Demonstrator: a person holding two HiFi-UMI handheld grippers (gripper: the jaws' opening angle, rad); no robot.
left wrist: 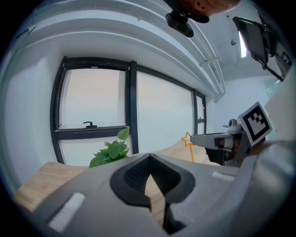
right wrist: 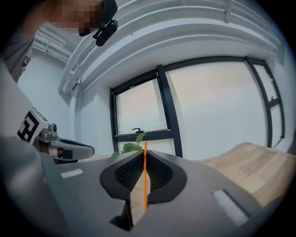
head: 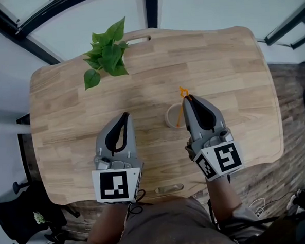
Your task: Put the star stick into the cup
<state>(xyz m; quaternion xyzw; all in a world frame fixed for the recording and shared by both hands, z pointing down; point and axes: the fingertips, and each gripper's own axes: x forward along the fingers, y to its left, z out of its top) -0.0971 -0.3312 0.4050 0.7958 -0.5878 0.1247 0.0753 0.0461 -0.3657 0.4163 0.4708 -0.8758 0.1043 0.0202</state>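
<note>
Orange star stick (head: 180, 109): thin rod with an outline star at its top, held near upright and leaning slightly. Its star end rises just past the tips of the right gripper (head: 187, 97). Seen from the head, its lower end falls inside the mouth of the cup (head: 171, 121); whether it reaches the bottom cannot be told.

Right gripper: fingers (right wrist: 159, 173) clenched on the rod, which runs as a straight orange line down the seam between them in the right gripper view.

Left gripper (head: 125, 115): resting low over the bench (head: 231, 67), left of the cup and apart from it. Its fingers (left wrist: 134, 173) are pressed together at the tips with nothing between them.

Cup: pale, round, upright near the middle of the bench, just beside the right gripper's tips.

Bench: light wooden planks, rounded corners, with a slot handle at the far edge.

Leafy green plant (head: 106, 54): far left part of the bench, well apart from the cup.

Window (left wrist: 92, 99): dark-framed, behind the plant.
</note>
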